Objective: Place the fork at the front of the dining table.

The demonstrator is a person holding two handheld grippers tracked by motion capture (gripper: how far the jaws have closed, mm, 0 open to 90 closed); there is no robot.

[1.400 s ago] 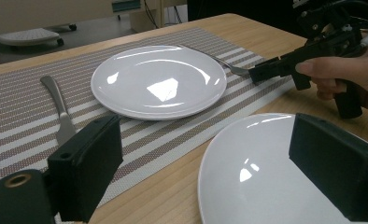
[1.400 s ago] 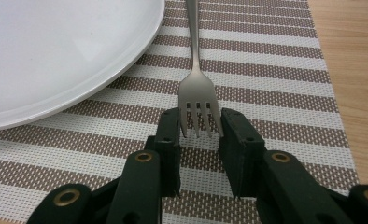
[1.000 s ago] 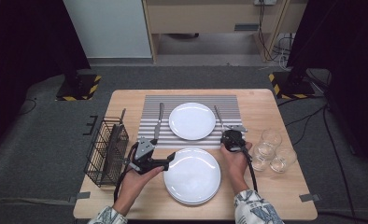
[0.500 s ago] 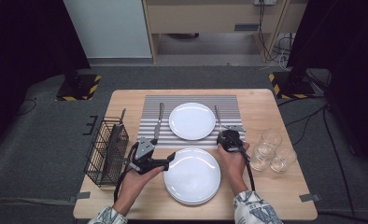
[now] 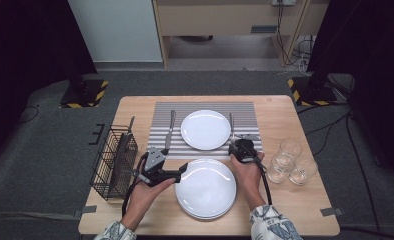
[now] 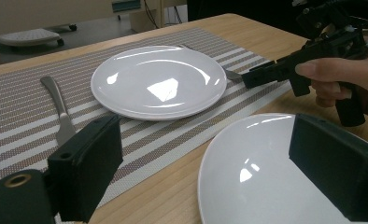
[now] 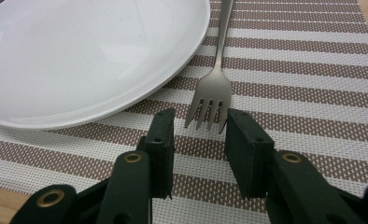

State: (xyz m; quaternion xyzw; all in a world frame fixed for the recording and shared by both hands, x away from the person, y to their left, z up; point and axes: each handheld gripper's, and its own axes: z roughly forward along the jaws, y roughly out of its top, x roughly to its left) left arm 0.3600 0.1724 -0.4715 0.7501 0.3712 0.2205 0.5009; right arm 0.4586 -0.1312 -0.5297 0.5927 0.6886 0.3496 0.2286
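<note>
Striped placemat (image 7: 313,93) | right gripper (image 7: 200,135) fingers just opening, empty | fork (image 7: 210,100) tines ahead

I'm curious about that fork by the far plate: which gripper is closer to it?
The right gripper: its jaws stand just at the tines of the fork, not touching. The left gripper sits off by the near plate.
</note>
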